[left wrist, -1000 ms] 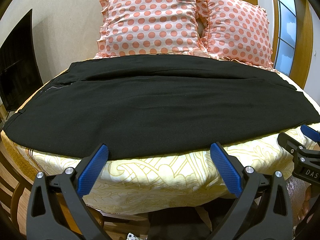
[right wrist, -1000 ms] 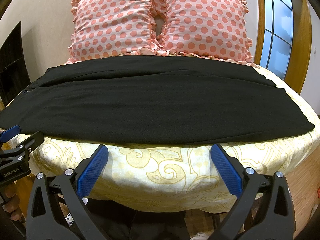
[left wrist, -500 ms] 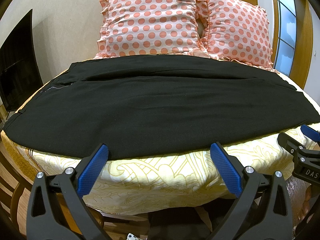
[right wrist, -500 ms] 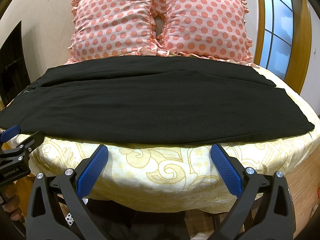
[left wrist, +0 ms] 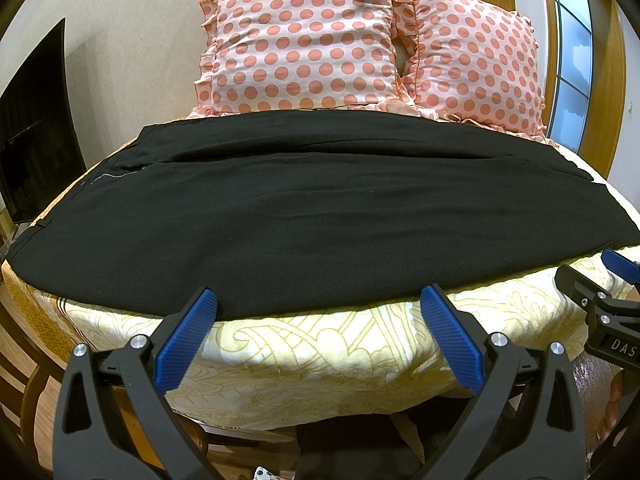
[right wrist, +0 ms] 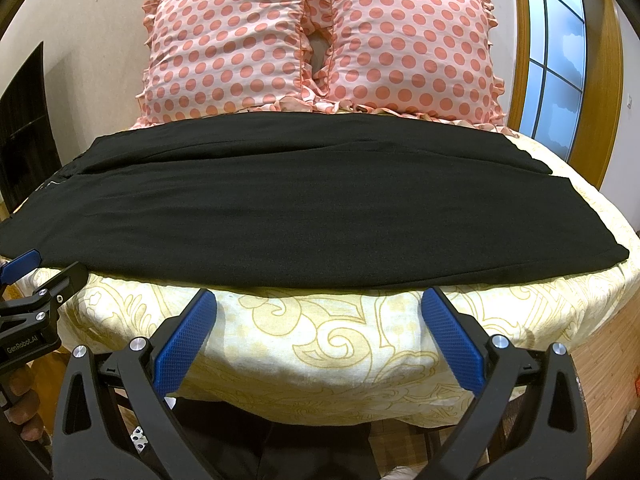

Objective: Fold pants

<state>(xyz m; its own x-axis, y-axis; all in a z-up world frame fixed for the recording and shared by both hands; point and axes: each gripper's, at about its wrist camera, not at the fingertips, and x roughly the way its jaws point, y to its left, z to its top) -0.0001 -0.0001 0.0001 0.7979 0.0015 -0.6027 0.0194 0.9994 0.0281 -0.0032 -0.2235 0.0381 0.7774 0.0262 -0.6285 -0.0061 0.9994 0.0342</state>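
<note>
A: Where are the black fabric pants [left wrist: 320, 208]?

B: Spread flat and lengthwise across the bed with the cream-and-yellow patterned cover [left wrist: 320, 356], waistband and zip toward the left, leg hems toward the right. The two legs lie one beside the other, the far one partly overlapped by the near one. The near edge runs close to the bed's front edge.

A: And the left claw [left wrist: 318, 312]?

B: Spread wide, its blue ribbed pads apart, holding nothing. It hangs just off the bed's front edge, pad tips close to the near hem of the pants; I cannot tell whether they touch the cloth.

A: The right claw [right wrist: 320, 312]?

B: Also spread wide and empty, in front of the bed, tips over the bare cover just short of the pants. Each claw shows at the margin of the other's view.

A: Anything behind?

B: Two pink pillows with coral polka dots and ruffled edges [right wrist: 320, 40] lean upright side by side against the wall, just beyond the pants.
</note>
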